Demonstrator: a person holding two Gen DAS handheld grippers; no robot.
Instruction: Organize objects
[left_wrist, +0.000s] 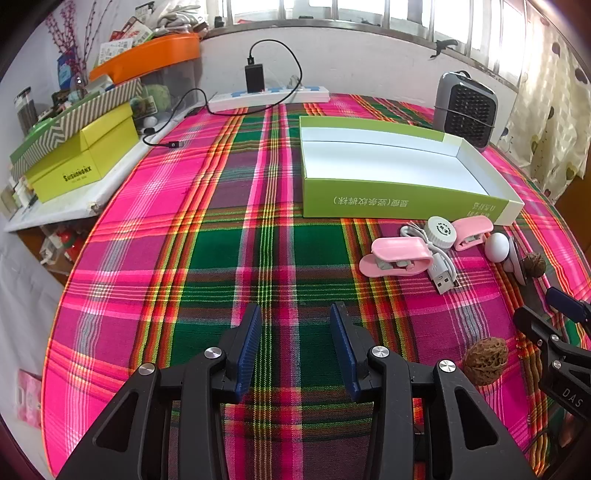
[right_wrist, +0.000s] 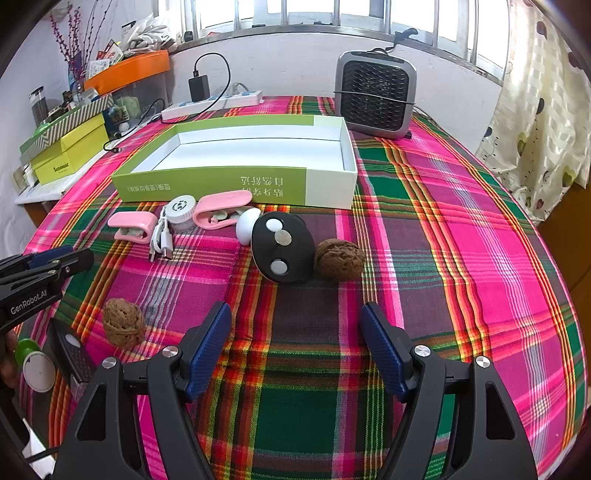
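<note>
An empty green-and-white box (left_wrist: 373, 201) (right_wrist: 207, 184) lies open on the plaid cloth. In front of it sit two pink clips (right_wrist: 223, 210) (right_wrist: 133, 225), a white round cap (right_wrist: 181, 212), a white USB cable (right_wrist: 162, 240) and a black oval device (right_wrist: 282, 251) with white buttons. One walnut (right_wrist: 339, 260) touches the device, and another walnut (right_wrist: 123, 321) (left_wrist: 485, 356) lies nearer, between the grippers. My right gripper (right_wrist: 295, 310) stands open just short of the device. My left gripper (left_wrist: 295, 314) is open over bare cloth, left of the items.
A grey fan heater (right_wrist: 376, 96) stands behind the box at the back right. A white power strip (left_wrist: 269, 98) with a black charger lies along the far wall. Stacked yellow and striped boxes (left_wrist: 81, 162) sit on a side shelf at the left. A curtain (right_wrist: 535, 129) hangs at the right.
</note>
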